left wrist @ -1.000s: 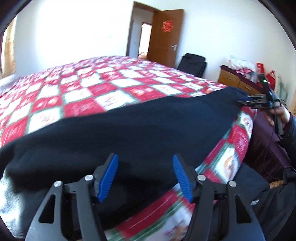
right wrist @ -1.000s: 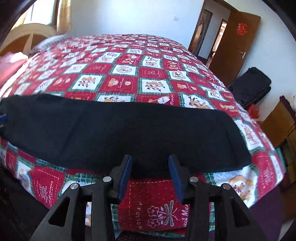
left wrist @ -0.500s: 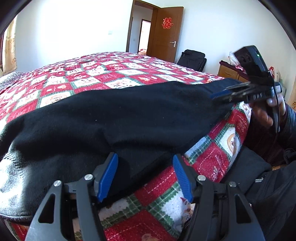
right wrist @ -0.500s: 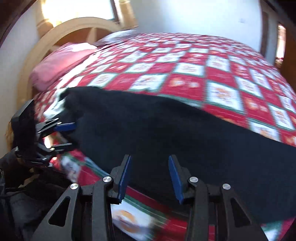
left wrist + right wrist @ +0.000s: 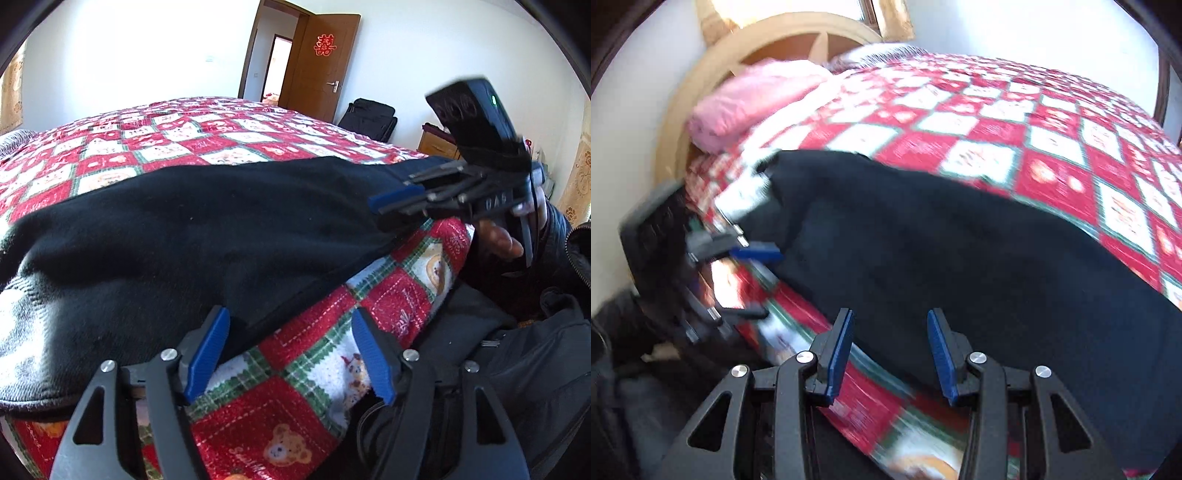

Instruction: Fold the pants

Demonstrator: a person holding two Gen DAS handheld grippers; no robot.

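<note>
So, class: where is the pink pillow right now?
In the right wrist view, the pink pillow lies upper left at the head of the bed, against the wooden headboard, beyond the black pants.

Black pants (image 5: 207, 236) of matt, fuzzy knit cloth, ribbed at the waistband, lie ahead of both grippers. Beneath them, a red-and-white checked quilt (image 5: 295, 373) of soft stitched cloth. Beyond, a brown door (image 5: 317, 62) of smooth, slightly glossy wood.

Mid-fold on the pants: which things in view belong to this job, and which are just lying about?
Job:
black pants
left hand-held gripper, open, its jaws just widened, pants edge between them
right hand-held gripper, open
quilt underneath

Lying about:
pink pillow
black bag
wooden dresser
</note>
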